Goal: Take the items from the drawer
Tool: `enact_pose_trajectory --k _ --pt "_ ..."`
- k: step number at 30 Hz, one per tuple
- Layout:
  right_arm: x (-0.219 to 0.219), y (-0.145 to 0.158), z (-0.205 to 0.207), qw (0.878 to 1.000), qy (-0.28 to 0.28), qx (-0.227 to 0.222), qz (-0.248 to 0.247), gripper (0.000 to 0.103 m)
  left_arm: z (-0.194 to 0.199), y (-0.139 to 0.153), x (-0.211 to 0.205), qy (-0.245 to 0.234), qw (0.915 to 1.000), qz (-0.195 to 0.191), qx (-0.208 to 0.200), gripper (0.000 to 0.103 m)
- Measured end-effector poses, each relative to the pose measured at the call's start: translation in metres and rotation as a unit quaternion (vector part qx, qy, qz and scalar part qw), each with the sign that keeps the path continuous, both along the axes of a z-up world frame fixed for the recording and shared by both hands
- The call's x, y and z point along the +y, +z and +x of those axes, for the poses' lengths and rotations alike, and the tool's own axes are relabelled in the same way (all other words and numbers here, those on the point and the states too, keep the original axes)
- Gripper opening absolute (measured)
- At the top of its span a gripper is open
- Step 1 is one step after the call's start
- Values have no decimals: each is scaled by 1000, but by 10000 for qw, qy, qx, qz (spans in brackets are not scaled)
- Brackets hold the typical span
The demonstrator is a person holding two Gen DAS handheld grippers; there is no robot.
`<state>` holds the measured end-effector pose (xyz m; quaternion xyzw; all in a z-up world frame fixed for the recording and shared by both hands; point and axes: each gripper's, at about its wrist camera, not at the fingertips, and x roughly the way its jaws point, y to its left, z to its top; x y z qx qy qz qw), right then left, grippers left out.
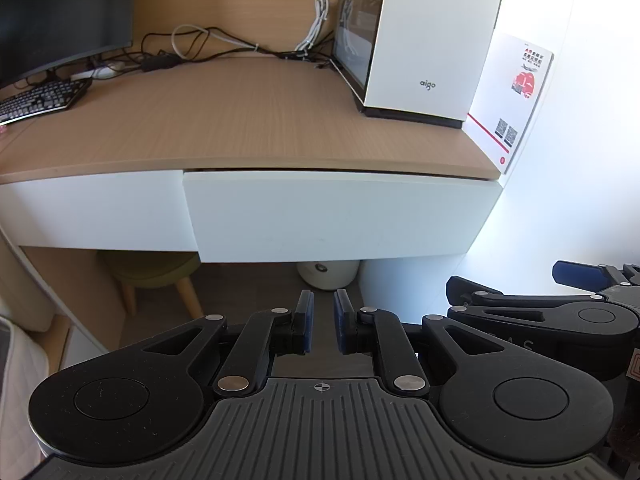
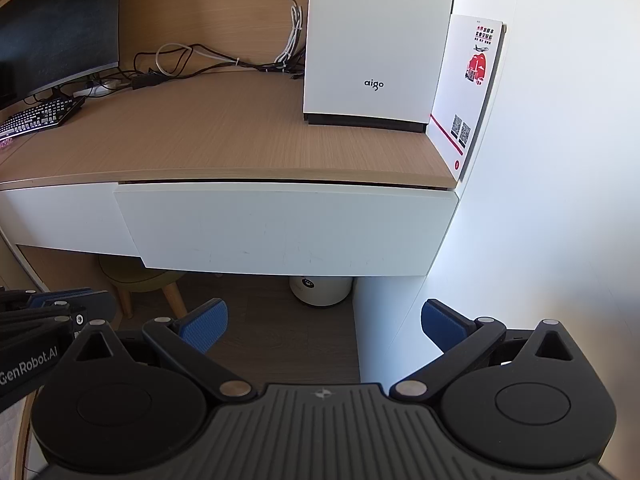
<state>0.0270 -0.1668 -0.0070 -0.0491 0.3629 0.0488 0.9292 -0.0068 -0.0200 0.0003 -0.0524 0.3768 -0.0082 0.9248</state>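
Right wrist view: flat white drawer [image 2: 288, 228] closed; right gripper [image 2: 324, 326] spread, left gripper [image 1: 323, 322] pressed together, empty.

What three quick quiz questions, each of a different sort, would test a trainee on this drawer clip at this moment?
1. True or false: the white drawer under the desktop is pulled fully open.
2. Which gripper has its jaws spread wide? A) left gripper B) right gripper C) neither
3. Fill in: the white computer case stands on the desk between the cables and a ______ leaning on the wall.

Key:
1. False; its front sits almost flush, with only a thin gap under the desktop.
2. B; the left gripper's pads are nearly together and hold nothing.
3. Printed card with red artwork and QR codes.
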Motion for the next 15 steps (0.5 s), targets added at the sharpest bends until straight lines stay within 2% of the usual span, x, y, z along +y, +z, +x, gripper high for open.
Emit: enact_pose_trajectory --k 15 --pt "-3 -2 0 10000 -17 32 26 103 1 -3 1 14 10000 -17 29 14"
